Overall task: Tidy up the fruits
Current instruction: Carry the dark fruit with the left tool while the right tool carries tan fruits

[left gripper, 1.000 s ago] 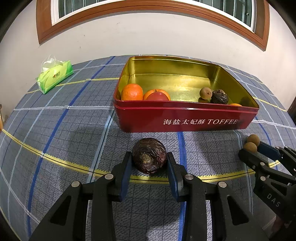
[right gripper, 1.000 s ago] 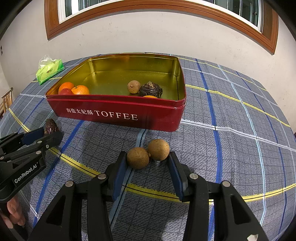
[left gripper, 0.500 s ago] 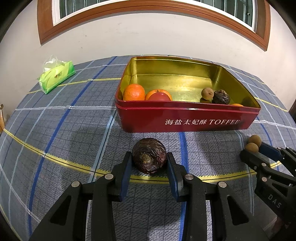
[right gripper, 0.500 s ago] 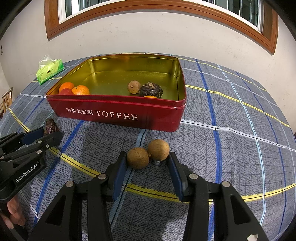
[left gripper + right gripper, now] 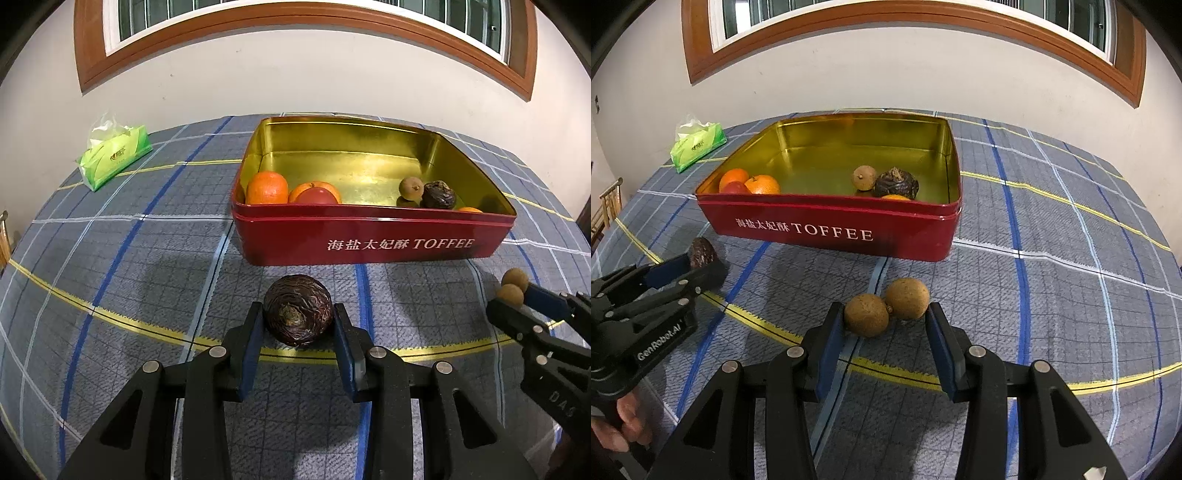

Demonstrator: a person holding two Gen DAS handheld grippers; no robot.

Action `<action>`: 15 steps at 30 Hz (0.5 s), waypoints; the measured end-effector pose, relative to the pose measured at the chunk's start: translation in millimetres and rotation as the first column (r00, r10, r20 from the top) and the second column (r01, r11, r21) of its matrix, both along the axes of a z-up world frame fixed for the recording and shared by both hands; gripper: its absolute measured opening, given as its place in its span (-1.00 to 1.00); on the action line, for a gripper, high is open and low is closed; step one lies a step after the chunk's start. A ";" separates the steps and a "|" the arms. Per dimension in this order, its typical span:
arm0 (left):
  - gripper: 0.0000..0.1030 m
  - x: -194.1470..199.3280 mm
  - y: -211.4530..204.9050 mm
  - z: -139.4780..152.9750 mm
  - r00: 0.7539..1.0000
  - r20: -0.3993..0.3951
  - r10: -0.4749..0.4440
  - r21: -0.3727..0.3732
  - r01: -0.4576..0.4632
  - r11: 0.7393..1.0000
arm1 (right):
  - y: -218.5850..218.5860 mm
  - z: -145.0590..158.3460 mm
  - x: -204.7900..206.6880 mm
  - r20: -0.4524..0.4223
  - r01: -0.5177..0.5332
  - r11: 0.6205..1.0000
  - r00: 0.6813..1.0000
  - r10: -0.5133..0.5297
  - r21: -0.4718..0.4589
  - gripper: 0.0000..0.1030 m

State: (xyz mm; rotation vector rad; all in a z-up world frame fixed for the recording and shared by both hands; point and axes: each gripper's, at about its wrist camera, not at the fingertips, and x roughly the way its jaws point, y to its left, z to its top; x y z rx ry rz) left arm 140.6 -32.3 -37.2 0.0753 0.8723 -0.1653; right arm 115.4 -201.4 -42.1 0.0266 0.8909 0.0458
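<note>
My left gripper (image 5: 298, 325) is shut on a dark wrinkled passion fruit (image 5: 298, 314), held low over the tablecloth in front of the red TOFFEE tin (image 5: 369, 240). My right gripper (image 5: 886, 321) is shut on a pair of joined brown longans (image 5: 886, 308), in front of the tin (image 5: 831, 232). The tin holds two oranges (image 5: 266, 187), a red apple (image 5: 317, 195), a longan (image 5: 410, 187) and another dark passion fruit (image 5: 439, 195). Each gripper shows in the other's view: the right one (image 5: 517, 299), the left one (image 5: 698, 264).
A green tissue pack (image 5: 114, 157) lies at the far left of the checked tablecloth (image 5: 129, 258). A white wall stands behind the table. A wooden chair (image 5: 609, 206) stands past the left edge.
The view of both grippers has shifted slightly, with the tin sitting a little further right and lower in the left wrist view. Both grips are unchanged.
</note>
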 end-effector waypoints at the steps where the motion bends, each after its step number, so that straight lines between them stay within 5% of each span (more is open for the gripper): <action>1: -0.28 -1.4 -0.5 1.4 1.000 0.002 -0.001 -0.001 0.001 1.000 | -0.7 2.6 -0.9 0.004 0.000 1.000 1.000 0.000 0.002 -0.19; 15: -0.28 2.2 8.5 45.8 0.997 0.069 -0.025 -0.042 0.028 0.999 | -8.1 38.7 -1.4 0.069 -0.006 1.000 0.998 0.006 -0.002 -0.19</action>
